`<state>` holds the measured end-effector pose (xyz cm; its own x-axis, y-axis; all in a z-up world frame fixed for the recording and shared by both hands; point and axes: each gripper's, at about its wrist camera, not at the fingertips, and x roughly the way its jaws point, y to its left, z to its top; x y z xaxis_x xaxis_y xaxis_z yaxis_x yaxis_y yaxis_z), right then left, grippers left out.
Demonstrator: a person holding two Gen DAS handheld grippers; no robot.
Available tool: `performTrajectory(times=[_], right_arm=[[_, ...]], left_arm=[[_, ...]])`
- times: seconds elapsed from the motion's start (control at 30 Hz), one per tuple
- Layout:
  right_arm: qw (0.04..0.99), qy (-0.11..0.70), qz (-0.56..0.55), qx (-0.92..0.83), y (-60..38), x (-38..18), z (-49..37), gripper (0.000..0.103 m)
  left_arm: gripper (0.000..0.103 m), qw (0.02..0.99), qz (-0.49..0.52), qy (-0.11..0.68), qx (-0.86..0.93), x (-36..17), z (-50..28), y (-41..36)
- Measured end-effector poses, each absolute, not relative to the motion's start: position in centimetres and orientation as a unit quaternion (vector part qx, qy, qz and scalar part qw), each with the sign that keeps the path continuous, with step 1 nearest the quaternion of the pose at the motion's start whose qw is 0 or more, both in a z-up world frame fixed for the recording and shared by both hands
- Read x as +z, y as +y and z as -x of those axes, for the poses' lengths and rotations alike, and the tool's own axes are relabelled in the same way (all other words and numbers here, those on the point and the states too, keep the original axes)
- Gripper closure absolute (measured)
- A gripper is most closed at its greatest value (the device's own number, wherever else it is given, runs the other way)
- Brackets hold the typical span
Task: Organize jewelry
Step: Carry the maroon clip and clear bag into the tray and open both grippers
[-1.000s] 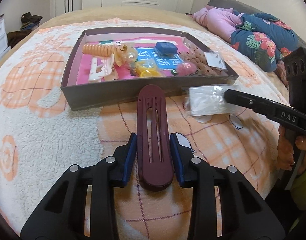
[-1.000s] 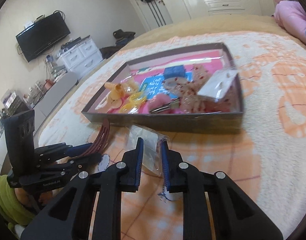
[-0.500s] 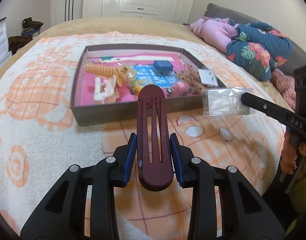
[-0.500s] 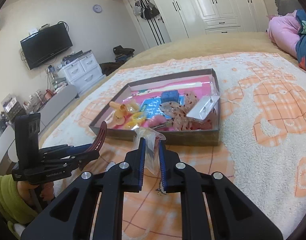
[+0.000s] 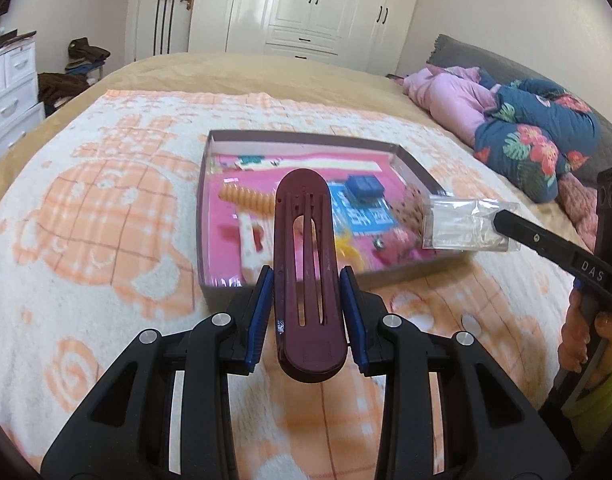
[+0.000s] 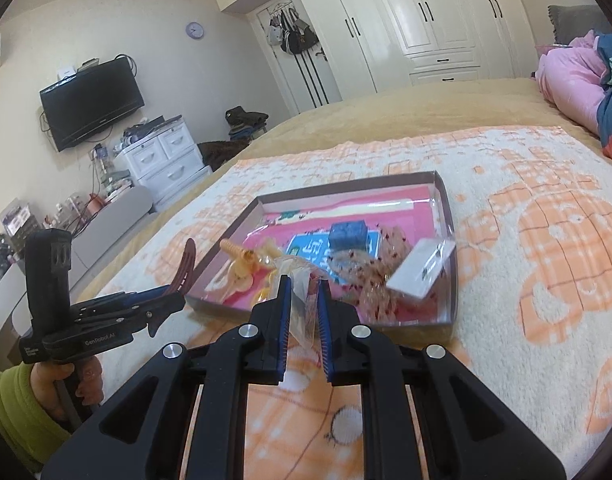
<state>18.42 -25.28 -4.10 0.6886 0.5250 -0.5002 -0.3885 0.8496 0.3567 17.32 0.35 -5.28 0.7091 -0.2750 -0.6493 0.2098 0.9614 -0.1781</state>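
Note:
My left gripper is shut on a long maroon hair clip and holds it above the blanket, just in front of the shallow brown box. My right gripper is shut on a small clear plastic bag, held above the box's near right corner; the bag also shows in the left wrist view. The box has a pink floor and holds an orange spiral clip, a blue block, a yellow piece and a white card.
The box lies on a white and orange blanket on a bed. Pink and floral bedding is piled at the right. White drawers and a TV stand beyond the bed's left side.
Both grippers have lifted and pulled back with their items. The clear bag has risen off the blanket to above the box's right corner. The hair clip has risen too.

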Motion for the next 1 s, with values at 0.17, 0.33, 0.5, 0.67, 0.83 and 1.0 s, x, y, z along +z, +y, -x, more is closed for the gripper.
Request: performTrajectory(times=[0.17, 0.33, 0.5, 0.67, 0.83, 1.0], right_arm=[[0.916, 0.302, -0.122, 0.235, -25.4, -4.1, -20.0, 0.09], [0.922, 0.298, -0.13, 0.212, -25.9, -4.2, -21.7, 0.09], [0.925, 0.303, -0.132, 0.188, -26.6, -4.8, -23.4, 0.09], [0.929, 0.305, -0.132, 0.162, -27.0, -5.4, -24.7, 0.09], [0.929, 0.313, -0.143, 0.138, -27.6, -6.2, -26.0, 0.09], [0.925, 0.327, -0.147, 0.124, -27.6, -7.5, -26.9, 0.09]], left_arm=[[0.077, 0.925, 0.045, 0.355, -0.131, -4.8, -19.3, 0.0], [0.077, 0.924, 0.041, 0.355, -0.138, -4.6, -21.4, -1.1], [0.077, 0.921, 0.034, 0.36, -0.146, -5.0, -23.0, -2.8], [0.077, 0.917, 0.029, 0.369, -0.151, -5.7, -24.3, -3.9], [0.077, 0.914, 0.022, 0.374, -0.154, -6.5, -25.3, -4.8], [0.077, 0.911, 0.021, 0.381, -0.154, -7.2, -25.9, -5.3]])
